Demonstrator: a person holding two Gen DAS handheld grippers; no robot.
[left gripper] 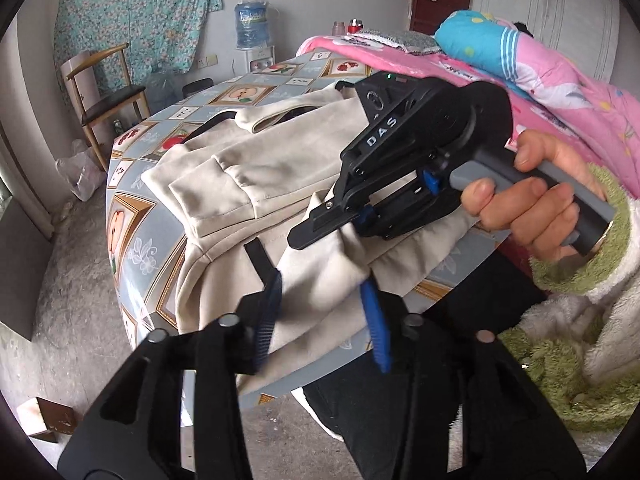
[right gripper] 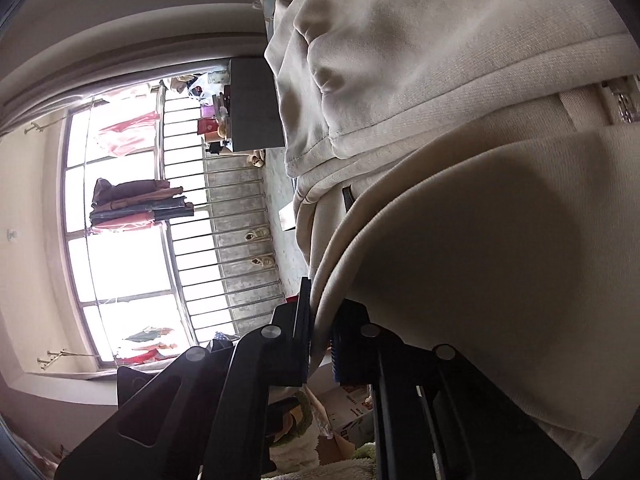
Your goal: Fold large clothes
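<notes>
- Left wrist view: a beige jacket [left gripper: 256,184] lies across a table with a patterned cloth [left gripper: 136,216], its near hem hanging over the table's edge.
- Left gripper [left gripper: 320,300]: jaws stand partly apart; a fold of the beige hem lies between the blue pads [left gripper: 374,320], which do not visibly press on it.
- Right gripper [left gripper: 332,224], held in a hand [left gripper: 532,204] with a fluffy green-and-white sleeve [left gripper: 584,272], has its jaws pinched together on the jacket's edge just beyond the left one.
- Background: pink bedding [left gripper: 500,80] on the table's far side, a wooden chair [left gripper: 104,96], a water dispenser [left gripper: 252,28].
- Right wrist view, rolled sideways: the right gripper [right gripper: 320,344] is clamped on a thin edge of the beige jacket [right gripper: 460,100], which fills the right half of the frame.
- Behind, a barred window [right gripper: 132,220] with hanging laundry.
</notes>
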